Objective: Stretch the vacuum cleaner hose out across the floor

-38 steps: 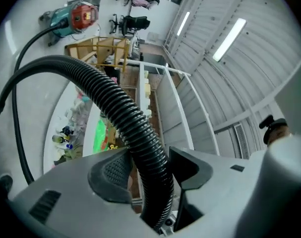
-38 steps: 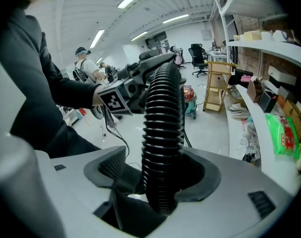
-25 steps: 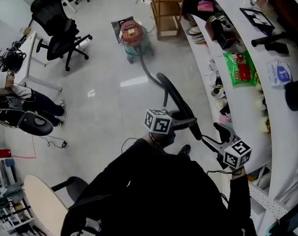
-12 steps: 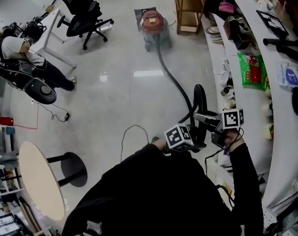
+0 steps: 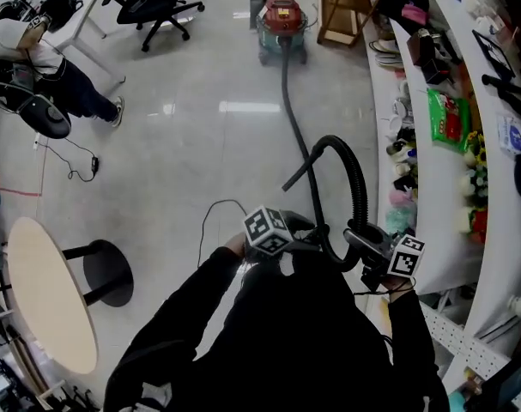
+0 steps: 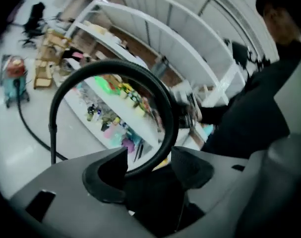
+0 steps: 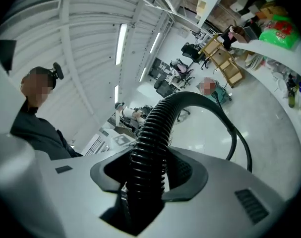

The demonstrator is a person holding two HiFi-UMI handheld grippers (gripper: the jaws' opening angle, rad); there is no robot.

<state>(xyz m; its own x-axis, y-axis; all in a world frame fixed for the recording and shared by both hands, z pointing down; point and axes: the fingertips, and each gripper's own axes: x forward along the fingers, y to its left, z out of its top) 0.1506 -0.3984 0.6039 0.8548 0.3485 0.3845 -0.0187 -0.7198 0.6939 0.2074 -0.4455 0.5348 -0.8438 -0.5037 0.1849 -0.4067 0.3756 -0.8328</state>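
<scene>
The red vacuum cleaner (image 5: 281, 20) stands far off on the pale floor. Its black hose (image 5: 287, 101) runs straight toward me, then rises in an arch (image 5: 350, 153) to both grippers. My left gripper (image 5: 316, 237) is opening; the hose (image 6: 165, 108) passes between its pads with gaps beside it. My right gripper (image 5: 359, 239) is closing, and the ribbed hose (image 7: 155, 128) fills the space between its pads. The vacuum cleaner (image 6: 14, 76) shows at the left of the left gripper view, and the vacuum cleaner (image 7: 210, 87) shows small and far off in the right gripper view.
A curved white counter (image 5: 466, 144) with cluttered shelves runs down the right. A wooden frame (image 5: 346, 7) stands beside the vacuum. An office chair (image 5: 157, 3), a seated person (image 5: 37, 58), a round table (image 5: 50, 290) and a thin floor cable (image 5: 213, 221) lie to the left.
The vacuum now lies farther away and the hose on the floor runs straighter. The right gripper swung in from the right onto the hose. The arch of hose stands taller.
</scene>
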